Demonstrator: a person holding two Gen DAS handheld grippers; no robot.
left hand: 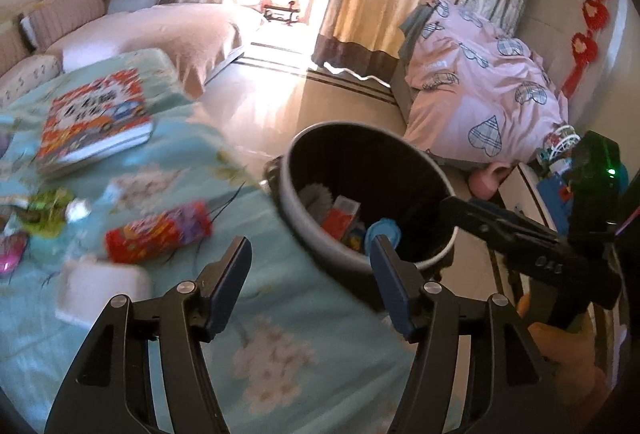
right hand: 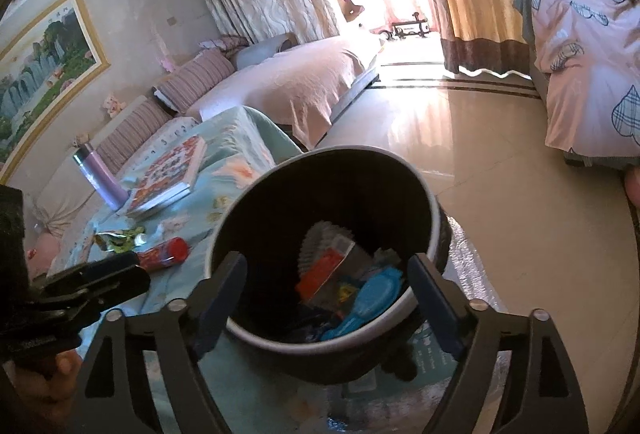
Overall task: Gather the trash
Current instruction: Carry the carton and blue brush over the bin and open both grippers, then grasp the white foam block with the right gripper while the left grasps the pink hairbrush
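A dark round bin [right hand: 320, 182] stands on the floor against the table edge. It holds a red packet [right hand: 320, 272], a blue plastic piece [right hand: 372, 294] and a pleated paper cup [right hand: 316, 240]. My right gripper [right hand: 327, 260] hangs open over the bin's mouth with nothing between its fingers. My left gripper [left hand: 310, 246] is open and empty above the table edge beside the bin [left hand: 380, 162]. On the floral tablecloth lie a red and purple snack tube [left hand: 158, 232], a crumpled green wrapper [left hand: 48, 214] and a pink wrapper [left hand: 12, 258].
A colourful book [left hand: 92, 118] and a purple bottle [right hand: 100, 174] rest on the table's far side, and a white paper wad [left hand: 100, 290] lies near the left gripper. A sofa [right hand: 300, 74] stands behind, and a pink quilt [left hand: 480, 94] is heaped at the right. Shiny floor runs toward the curtains.
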